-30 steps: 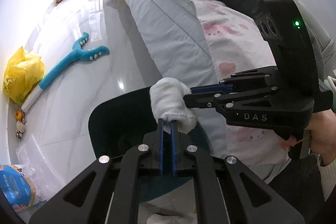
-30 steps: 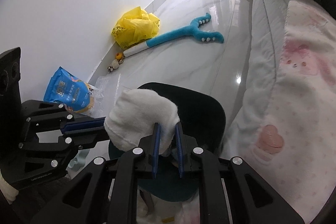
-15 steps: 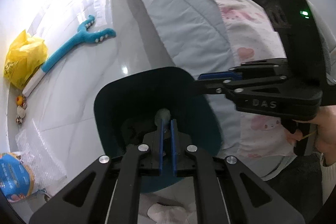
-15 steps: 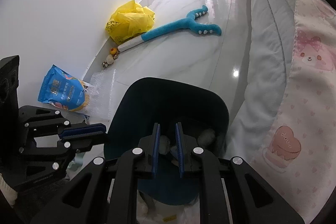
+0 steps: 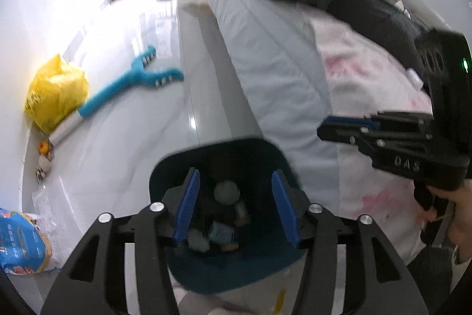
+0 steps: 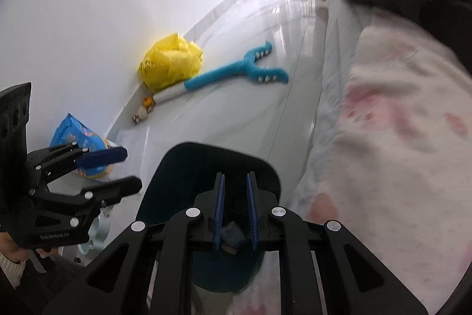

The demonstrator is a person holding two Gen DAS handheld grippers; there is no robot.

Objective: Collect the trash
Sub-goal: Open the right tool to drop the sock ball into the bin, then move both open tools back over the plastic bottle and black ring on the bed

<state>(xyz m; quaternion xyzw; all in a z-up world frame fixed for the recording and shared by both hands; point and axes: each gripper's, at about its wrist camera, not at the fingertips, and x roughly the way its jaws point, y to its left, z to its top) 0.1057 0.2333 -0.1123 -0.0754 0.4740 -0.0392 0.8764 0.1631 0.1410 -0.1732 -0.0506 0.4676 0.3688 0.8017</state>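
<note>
A dark teal trash bin [image 5: 224, 149] stands on the floor beside the bed; it also shows in the right wrist view [image 6: 203, 164]. Several pieces of trash [image 5: 225, 191] lie inside it. My left gripper [image 5: 234, 204] is open and empty just above the bin's mouth. My right gripper [image 6: 235, 208] hovers over the bin with its jaws slightly apart and nothing between them. The right gripper shows in the left wrist view [image 5: 348, 127], and the left gripper shows in the right wrist view [image 6: 118, 170].
A bed with a grey duvet [image 5: 265, 34] and a pink patterned blanket [image 6: 398, 123] fills the right. On the floor lie a blue toy [image 5: 132, 84], a yellow bag [image 5: 56, 96], a blue packet [image 5: 17, 244] and small toys [image 5: 44, 155] by the wall.
One second ago both grippers held a white wad over the bin. It dropped in, the left gripper opened wide, the right opened slightly, and both lifted back.
</note>
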